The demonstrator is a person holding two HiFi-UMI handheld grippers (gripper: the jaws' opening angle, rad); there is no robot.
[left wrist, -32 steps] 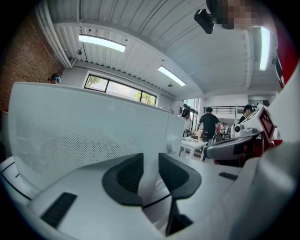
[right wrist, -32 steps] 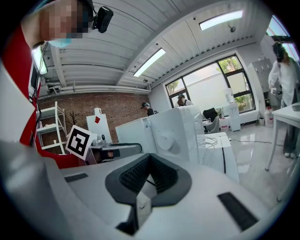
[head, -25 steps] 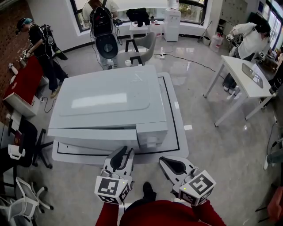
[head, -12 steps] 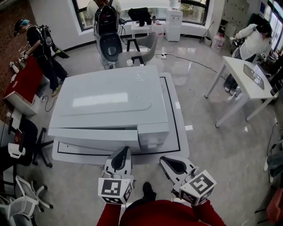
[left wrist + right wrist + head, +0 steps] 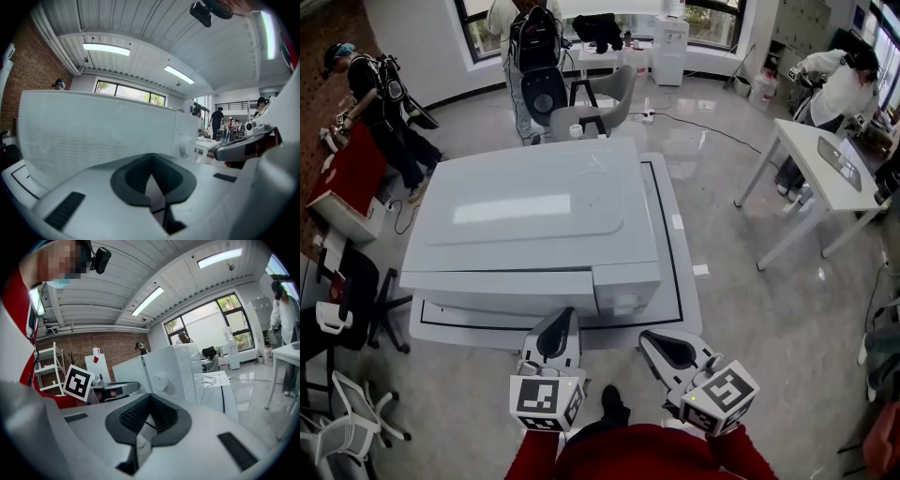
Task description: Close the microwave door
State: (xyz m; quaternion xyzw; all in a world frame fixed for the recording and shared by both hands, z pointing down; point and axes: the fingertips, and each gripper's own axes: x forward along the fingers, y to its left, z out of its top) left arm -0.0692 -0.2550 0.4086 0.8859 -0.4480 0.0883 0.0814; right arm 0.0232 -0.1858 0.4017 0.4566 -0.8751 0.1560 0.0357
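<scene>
The white microwave stands on a low white table, with its front towards me. Its door lies about flush with the control panel. In the left gripper view the door's dotted window fills the left and a knob sits at the right. My left gripper hangs just short of the door's right end, shut on nothing. To its right, my right gripper is apart from the microwave, its pads together and empty.
The table bears a black outline. A white desk stands at the right, with office chairs and a red box at the left. Several people stand at the back. A shoe shows on the floor between my grippers.
The left gripper's jaws, apart a second ago, have come together with nothing between them. Both grippers stay where they were.
</scene>
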